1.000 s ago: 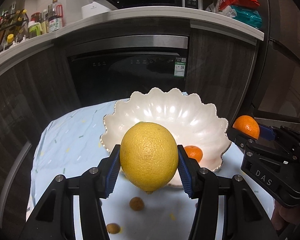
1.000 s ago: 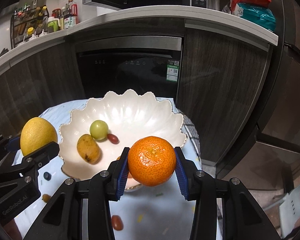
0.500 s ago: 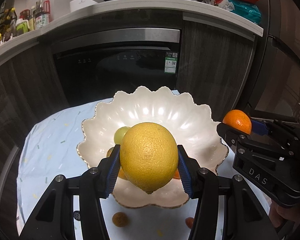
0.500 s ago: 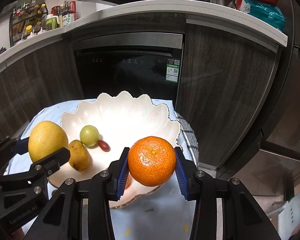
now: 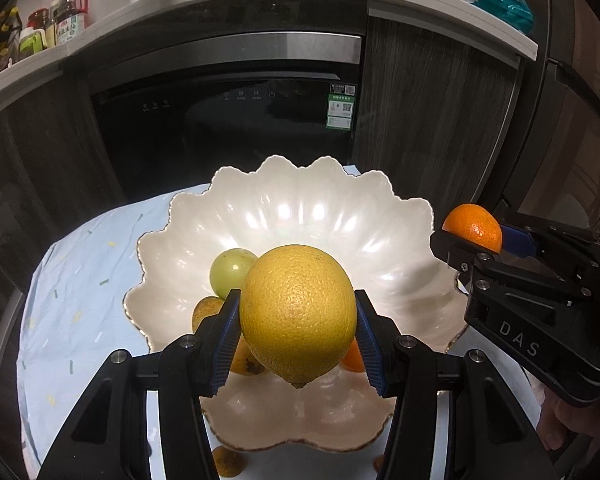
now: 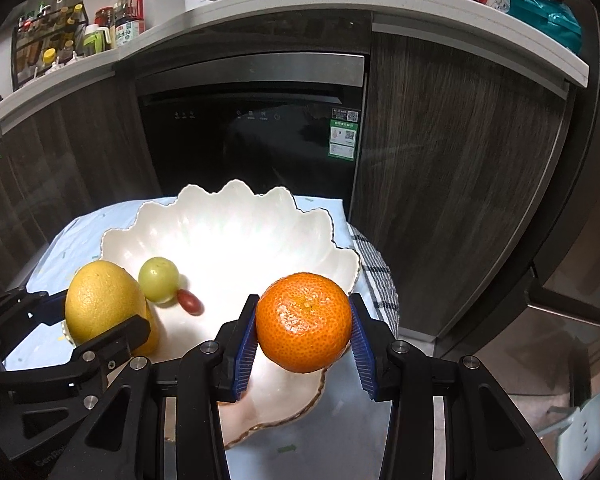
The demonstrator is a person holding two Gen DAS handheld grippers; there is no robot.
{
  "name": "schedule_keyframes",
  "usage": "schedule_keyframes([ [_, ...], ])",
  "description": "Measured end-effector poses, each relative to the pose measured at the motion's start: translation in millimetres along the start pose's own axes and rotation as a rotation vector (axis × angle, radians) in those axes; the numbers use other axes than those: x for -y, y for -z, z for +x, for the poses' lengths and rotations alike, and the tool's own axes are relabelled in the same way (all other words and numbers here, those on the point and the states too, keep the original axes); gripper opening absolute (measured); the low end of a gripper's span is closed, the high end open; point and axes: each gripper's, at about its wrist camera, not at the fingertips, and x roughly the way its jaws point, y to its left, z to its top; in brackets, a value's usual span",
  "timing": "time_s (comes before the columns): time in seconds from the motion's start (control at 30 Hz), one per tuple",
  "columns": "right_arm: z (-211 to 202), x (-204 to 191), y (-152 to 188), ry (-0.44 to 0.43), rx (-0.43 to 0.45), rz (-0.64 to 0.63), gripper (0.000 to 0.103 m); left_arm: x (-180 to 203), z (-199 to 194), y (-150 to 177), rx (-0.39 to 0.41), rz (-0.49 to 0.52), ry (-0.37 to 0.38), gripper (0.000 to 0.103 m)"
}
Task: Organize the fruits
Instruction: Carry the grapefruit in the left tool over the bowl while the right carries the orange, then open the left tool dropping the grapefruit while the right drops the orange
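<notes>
Both grippers advanced over bowl [image 5: 380,216] holding green fruit [image 5: 230,270]; fingers clamp lemon [image 5: 298,312], tangerine [image 6: 304,322].

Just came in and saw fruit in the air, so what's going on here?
A person is sorting fruit into a white scalloped bowl with a handheld tool in each hand. The left tool grips a large yellow citrus; the right tool grips an orange mandarin. Both hang over the bowl's near side, not yet released. A green fruit and a small red one already lie inside.
</notes>
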Motion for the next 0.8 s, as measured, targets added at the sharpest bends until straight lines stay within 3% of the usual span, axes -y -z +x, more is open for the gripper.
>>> schedule_keyframes([
  [0.73,27,-3,-7,-0.012,-0.033,-0.008,0.045,-3,30,-1,-0.051,0.018,-0.023,0.054],
  [0.8,27,-3,-7,-0.008,-0.036,-0.006,0.045,-4,29,0,-0.040,0.019,-0.030,0.062],
])
